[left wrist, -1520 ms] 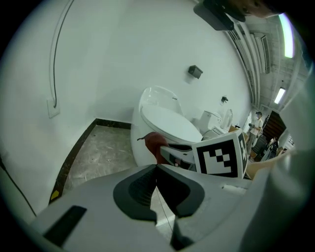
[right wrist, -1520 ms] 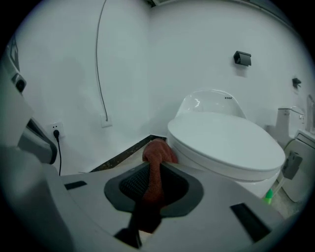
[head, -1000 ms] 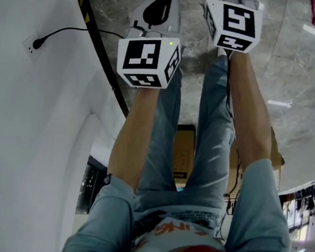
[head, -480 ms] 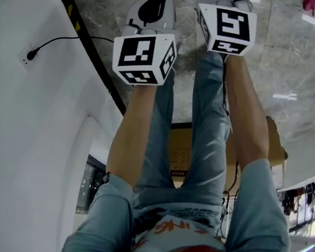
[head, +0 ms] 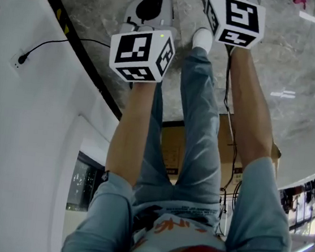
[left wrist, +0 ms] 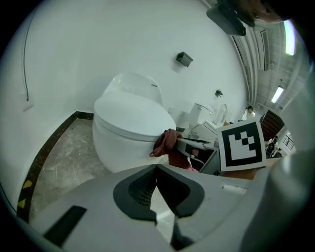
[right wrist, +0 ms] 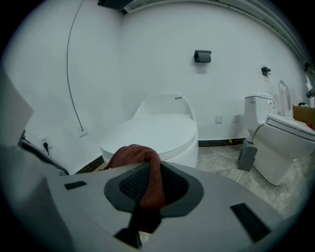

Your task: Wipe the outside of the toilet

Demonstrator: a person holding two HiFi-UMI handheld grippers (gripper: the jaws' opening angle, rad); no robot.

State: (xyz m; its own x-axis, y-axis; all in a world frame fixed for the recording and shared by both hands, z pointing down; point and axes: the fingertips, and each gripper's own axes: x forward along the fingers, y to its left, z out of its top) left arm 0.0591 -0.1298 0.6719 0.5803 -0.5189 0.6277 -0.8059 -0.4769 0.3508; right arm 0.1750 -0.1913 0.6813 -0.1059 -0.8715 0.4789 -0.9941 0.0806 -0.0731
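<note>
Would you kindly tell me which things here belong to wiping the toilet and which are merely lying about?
For the job:
- white toilet with closed lid
- dark red woven cloth, clamped in the right gripper
- left gripper, holding nothing

Lying about:
- second white toilet
- small black wall box
- brown cardboard box

— What was the toilet [right wrist: 157, 133] seen to be made of?
— Smooth, glossy white ceramic was shown. A dark red ribbed cloth [right wrist: 132, 155] was held in the right gripper [right wrist: 152, 170], its shell matt grey plastic, its pads [right wrist: 129, 185] black and meshed.
— And the floor [left wrist: 64, 157]?
— Polished grey veined stone was seen.
</note>
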